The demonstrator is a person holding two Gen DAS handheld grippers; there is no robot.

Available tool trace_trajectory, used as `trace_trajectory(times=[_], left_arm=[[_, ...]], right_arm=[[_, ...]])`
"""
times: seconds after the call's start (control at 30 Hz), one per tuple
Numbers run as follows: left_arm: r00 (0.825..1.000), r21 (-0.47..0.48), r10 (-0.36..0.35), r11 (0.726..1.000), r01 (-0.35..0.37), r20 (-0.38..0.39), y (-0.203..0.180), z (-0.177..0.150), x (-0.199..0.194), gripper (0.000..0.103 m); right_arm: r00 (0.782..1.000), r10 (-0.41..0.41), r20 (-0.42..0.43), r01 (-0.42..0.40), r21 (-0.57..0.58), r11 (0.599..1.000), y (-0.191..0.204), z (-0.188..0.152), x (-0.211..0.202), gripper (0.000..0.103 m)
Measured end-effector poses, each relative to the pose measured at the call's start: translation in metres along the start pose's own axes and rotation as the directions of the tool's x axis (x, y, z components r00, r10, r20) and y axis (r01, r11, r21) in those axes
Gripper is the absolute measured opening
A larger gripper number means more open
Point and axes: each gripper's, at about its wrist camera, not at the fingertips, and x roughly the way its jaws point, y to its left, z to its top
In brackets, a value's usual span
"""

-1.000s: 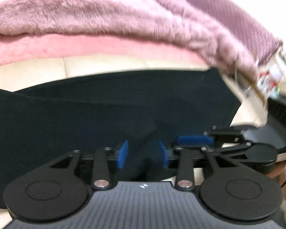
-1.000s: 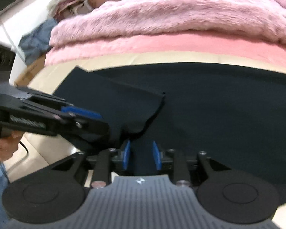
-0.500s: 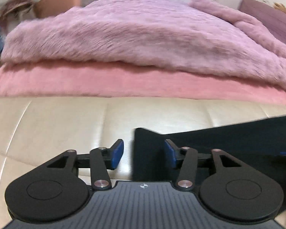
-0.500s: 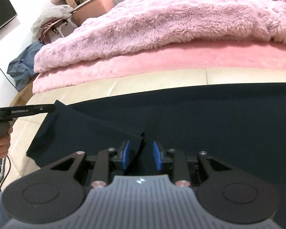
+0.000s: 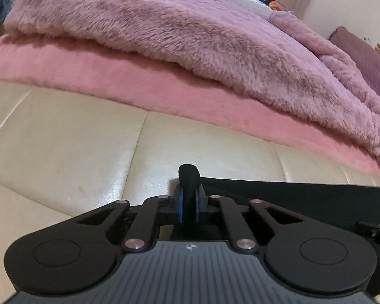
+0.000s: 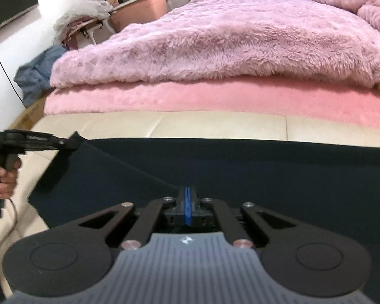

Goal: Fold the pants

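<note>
dark navy pants (image 6: 253, 177) are lying flat on the cream cushion (image 5: 63, 139), spreading out just past both sets of our jaws. we are holding a gripper in each hand.

our left gripper (image 5: 188, 202) is closing its jaws, and they are now narrow. a small roll of the dark cloth is sticking up between the blue pads (image 5: 179, 204), and the pads are pressing on it. this is the corner of the pants. from these jaws the rest of the cloth is running off to the right side. ahead of the jaws the cream cushion is showing, and past it a pink blanket (image 5: 114, 76) with a fuzzy purple blanket (image 5: 190, 38) on top.

our right gripper (image 6: 187, 209) is keeping its jaws pressed tight together, blue pad against blue pad. the pants are lying under and all around these jaws. we cannot tell if any cloth is pinched between them, since we are seeing only a thin blue line there.

off to the left of the right jaws, the left gripper (image 6: 65, 143) is pulling the corner of the pants up off the cushion. our left hand (image 6: 5, 177) is wrapping around its handle.
</note>
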Motion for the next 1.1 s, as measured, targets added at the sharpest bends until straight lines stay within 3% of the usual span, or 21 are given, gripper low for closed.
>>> trace_trajectory(times=[0.1, 0.2, 0.23, 0.3, 0.53, 0.63, 0.73, 0.8, 0.93, 1.1], left_arm=[[1.0, -0.01, 0.011, 1.0, -0.011, -0.005, -0.001, 0.002, 0.004, 0.016], [0.999, -0.028, 0.035, 0.999, -0.035, 0.014, -0.001, 0.0, -0.003, 0.042], [0.999, -0.035, 0.041, 0.999, -0.04, 0.026, -0.001, -0.002, -0.007, 0.047], [0.998, -0.047, 0.048, 0.998, -0.047, 0.041, 0.0, -0.007, -0.015, 0.047], [0.998, -0.132, 0.03, 0.991, -0.023, 0.055, 0.007, -0.035, -0.042, 0.047], [0.998, -0.17, 0.026, 0.985, -0.015, 0.059, 0.01, -0.043, -0.05, 0.047], [0.998, -0.193, 0.021, 0.981, -0.008, 0.066, 0.01, -0.048, -0.058, 0.047], [0.997, -0.189, 0.026, 0.982, -0.012, 0.071, 0.008, -0.049, -0.064, 0.047], [0.995, -0.193, 0.036, 0.981, -0.016, 0.097, 0.007, -0.047, -0.079, 0.047], [0.991, -0.189, 0.019, 0.982, 0.007, 0.135, -0.002, -0.042, -0.098, 0.044]], right_arm=[[1.0, -0.012, -0.011, 0.012, 0.032, 0.999, -0.008, -0.003, 0.008, 0.0], [1.0, 0.006, 0.004, -0.007, 0.124, 0.992, -0.015, -0.006, 0.002, 0.004], [1.0, 0.023, 0.009, -0.024, 0.16, 0.987, -0.017, -0.009, -0.003, 0.01], [0.998, 0.066, 0.008, -0.066, 0.239, 0.969, -0.02, -0.016, -0.009, 0.02], [0.983, 0.183, 0.016, -0.166, 0.505, 0.847, -0.024, -0.052, -0.007, 0.026], [0.975, 0.22, 0.042, -0.204, 0.567, 0.798, -0.025, -0.059, -0.002, 0.024], [0.972, 0.229, 0.049, -0.212, 0.597, 0.773, -0.027, -0.059, 0.007, 0.002], [0.971, 0.233, 0.048, -0.212, 0.613, 0.761, -0.028, -0.058, 0.01, 0.0], [0.972, 0.228, 0.06, -0.223, 0.549, 0.806, -0.013, -0.038, -0.005, 0.0], [0.97, 0.221, 0.102, -0.244, 0.401, 0.883, 0.004, 0.022, -0.057, 0.0]])
